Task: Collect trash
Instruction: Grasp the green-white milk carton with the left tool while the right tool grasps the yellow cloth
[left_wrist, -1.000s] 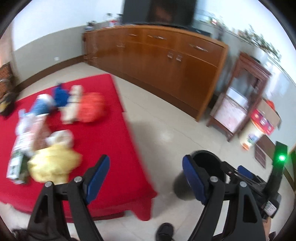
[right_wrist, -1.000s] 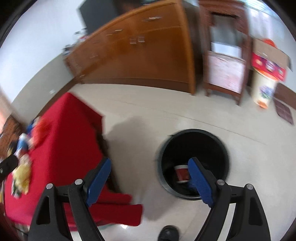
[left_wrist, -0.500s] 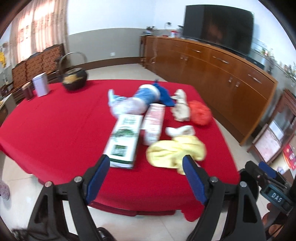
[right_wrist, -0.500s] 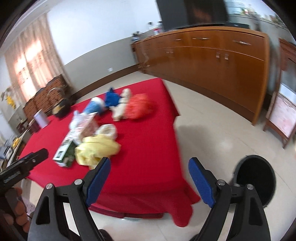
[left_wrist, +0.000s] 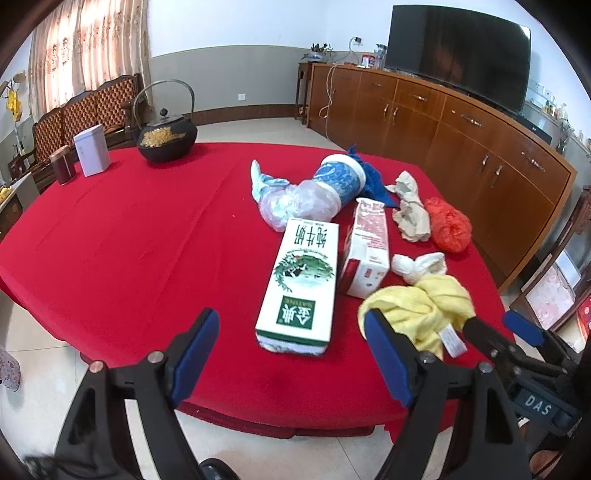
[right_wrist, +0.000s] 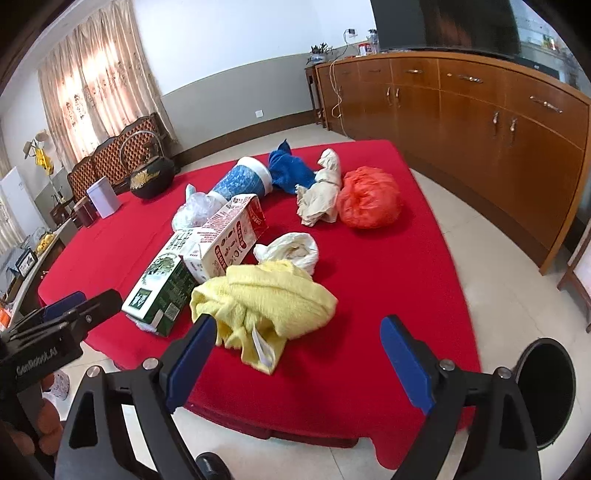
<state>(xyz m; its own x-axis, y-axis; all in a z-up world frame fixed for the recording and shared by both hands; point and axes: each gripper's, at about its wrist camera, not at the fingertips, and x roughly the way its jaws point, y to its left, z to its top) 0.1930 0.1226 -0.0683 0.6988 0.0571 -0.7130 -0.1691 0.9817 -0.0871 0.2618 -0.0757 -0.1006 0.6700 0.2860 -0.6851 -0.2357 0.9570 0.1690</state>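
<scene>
Trash lies on a red-clothed table (left_wrist: 129, 240): a green-and-white milk carton (left_wrist: 301, 284), a red-and-white carton (left_wrist: 367, 251), a yellow cloth (left_wrist: 421, 314), a white wad (left_wrist: 417, 264), an orange bag (left_wrist: 448, 225), a beige rag (left_wrist: 410, 214), a blue cup (left_wrist: 341, 181) and a clear bag (left_wrist: 291, 205). My left gripper (left_wrist: 291, 350) is open and empty at the near table edge, before the green carton. My right gripper (right_wrist: 299, 354) is open and empty, just before the yellow cloth (right_wrist: 266, 299). The black bin (right_wrist: 546, 391) stands on the floor at the right.
A black kettle (left_wrist: 166, 138), a white tin (left_wrist: 91, 149) and a brown canister (left_wrist: 62, 169) stand at the table's far left. A long wooden sideboard (left_wrist: 461, 136) with a TV runs along the right wall. Chairs stand behind the table.
Both grippers swung from the bin on the floor back toward the table and closer to the trash. Both stay open and empty.
</scene>
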